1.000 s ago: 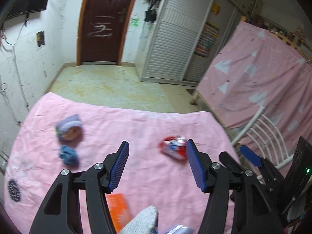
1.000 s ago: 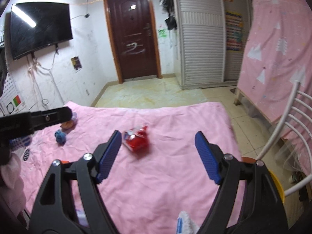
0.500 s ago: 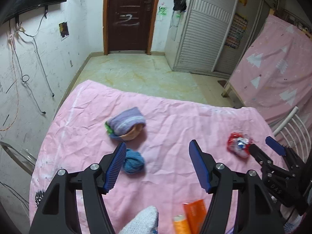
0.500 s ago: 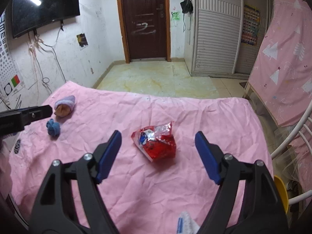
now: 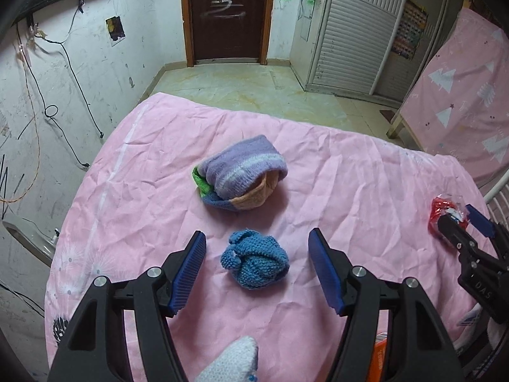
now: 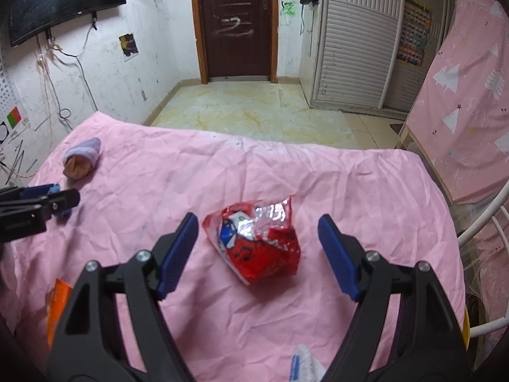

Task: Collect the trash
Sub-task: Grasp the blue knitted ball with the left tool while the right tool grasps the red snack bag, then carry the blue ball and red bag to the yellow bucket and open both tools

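A crumpled red and silver snack wrapper (image 6: 257, 242) lies on the pink sheet (image 6: 350, 184). My right gripper (image 6: 257, 217) hovers over it, open, one finger on each side and neither pad touching. At the right edge of the left wrist view the same wrapper (image 5: 440, 207) shows with the right gripper (image 5: 461, 219) over it. My left gripper (image 5: 256, 233) is open above a small blue knitted ball (image 5: 254, 262), which sits between the fingers untouched. Beyond the ball lies a purple striped knitted hat (image 5: 241, 172). In the right wrist view the left gripper (image 6: 54, 195) enters from the left.
An orange packet (image 6: 57, 305) and a white and blue wrapper (image 6: 302, 363) lie near the sheet's front edge. A gloved fingertip (image 5: 232, 363) shows below the left gripper. A white metal chair frame (image 6: 483, 219) stands at the right; tiled floor lies beyond the sheet's far edge.
Both grippers have come lower and closer to the sheet. The left one swung away from the red wrapper to the blue ball, its jaws slightly wider. The wrapper looms larger between the right fingers.
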Demonstrator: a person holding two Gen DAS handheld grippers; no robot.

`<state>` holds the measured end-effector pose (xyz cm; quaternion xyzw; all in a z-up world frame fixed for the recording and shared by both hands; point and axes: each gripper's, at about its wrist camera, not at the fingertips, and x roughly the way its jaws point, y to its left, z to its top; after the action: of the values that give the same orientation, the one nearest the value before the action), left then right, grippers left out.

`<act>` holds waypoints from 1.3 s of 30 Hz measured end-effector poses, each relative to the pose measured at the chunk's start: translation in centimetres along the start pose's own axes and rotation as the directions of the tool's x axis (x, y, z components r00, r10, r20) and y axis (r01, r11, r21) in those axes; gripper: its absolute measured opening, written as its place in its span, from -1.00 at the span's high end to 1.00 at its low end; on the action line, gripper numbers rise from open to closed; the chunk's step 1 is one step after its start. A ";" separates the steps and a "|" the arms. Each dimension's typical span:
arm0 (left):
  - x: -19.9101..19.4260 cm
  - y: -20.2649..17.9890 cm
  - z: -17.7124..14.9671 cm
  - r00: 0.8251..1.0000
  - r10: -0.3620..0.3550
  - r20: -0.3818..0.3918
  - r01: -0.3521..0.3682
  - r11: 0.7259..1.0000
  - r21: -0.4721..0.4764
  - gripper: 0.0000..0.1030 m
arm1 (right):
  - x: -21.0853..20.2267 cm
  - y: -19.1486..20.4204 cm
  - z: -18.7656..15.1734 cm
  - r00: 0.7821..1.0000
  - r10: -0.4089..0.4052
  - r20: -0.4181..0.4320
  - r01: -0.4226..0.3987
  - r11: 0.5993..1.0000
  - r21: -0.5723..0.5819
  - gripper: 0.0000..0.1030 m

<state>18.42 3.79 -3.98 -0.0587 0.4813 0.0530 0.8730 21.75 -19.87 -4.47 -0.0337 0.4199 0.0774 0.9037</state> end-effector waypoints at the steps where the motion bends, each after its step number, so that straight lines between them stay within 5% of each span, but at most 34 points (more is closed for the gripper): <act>1: 0.1 -0.1 0.0 1.000 0.004 -0.002 -0.004 1.000 0.003 -0.08 | 0.3 0.0 0.0 1.000 0.000 -0.014 0.000 1.000 0.001 -0.45; 6: 0.5 -0.4 -0.3 0.999 0.036 0.000 -0.036 0.999 0.016 0.32 | 1.3 -0.5 0.2 0.998 0.000 -0.061 0.001 1.000 0.018 -0.42; 9: 0.4 -0.5 -0.4 0.999 0.043 0.005 -0.043 0.999 0.026 0.55 | 1.6 -0.7 0.1 0.997 -0.004 -0.076 0.005 1.000 0.023 -0.12; 16: -0.4 -0.8 -1.1 0.999 0.023 0.028 -0.024 0.999 0.027 0.63 | 1.3 -1.1 0.1 0.998 0.016 -0.058 -0.013 0.999 0.048 0.39; 26: -6.2 -2.9 -2.2 0.988 -0.087 0.130 0.080 0.995 0.057 0.63 | -2.2 -3.0 -0.7 0.999 0.033 0.029 -0.036 0.995 0.098 0.40; 39: -13.5 -9.2 -3.2 0.940 -0.246 0.236 0.202 0.960 0.193 0.63 | -11.1 -8.0 -2.4 0.974 -0.007 0.225 -0.038 0.980 0.194 0.40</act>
<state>9.98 -6.24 6.22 -0.0329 0.3568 -0.0801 0.9302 14.20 -29.33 2.44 0.0684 0.3207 0.0456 0.9436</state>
